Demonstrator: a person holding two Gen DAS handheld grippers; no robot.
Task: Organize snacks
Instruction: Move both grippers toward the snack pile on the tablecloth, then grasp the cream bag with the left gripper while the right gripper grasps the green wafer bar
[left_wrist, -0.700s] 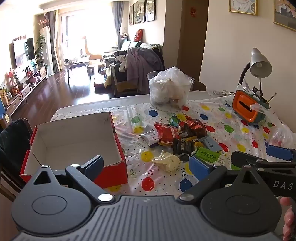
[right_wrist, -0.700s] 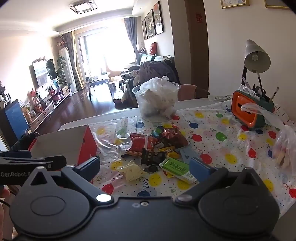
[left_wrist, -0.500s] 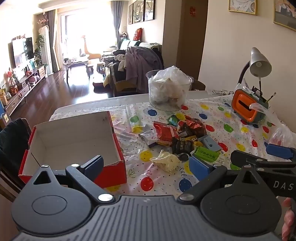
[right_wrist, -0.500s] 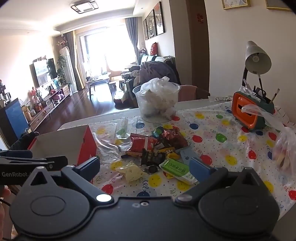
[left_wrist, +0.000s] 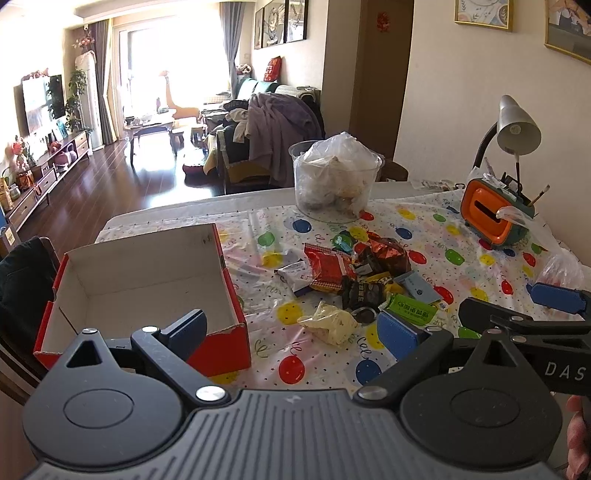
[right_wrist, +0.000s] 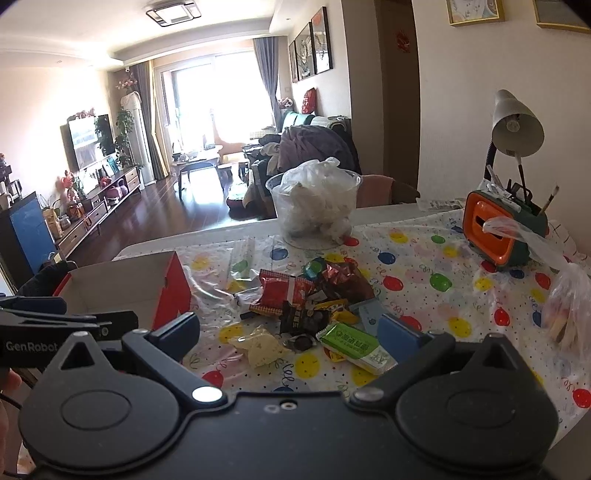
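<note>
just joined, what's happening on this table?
A person holds two grippers, both open and empty, above a balloon-print tablecloth. The left gripper hovers near an empty red cardboard box; the right gripper faces a loose pile of snack packets. Nothing is sorted yet.

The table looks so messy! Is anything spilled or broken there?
Yes, a bit. The snacks lie in a loose heap on the balloon tablecloth, not in the red box beside them, which has nothing in it. The box's front corner looks torn and ragged. Nothing seems spilled wet.
</note>
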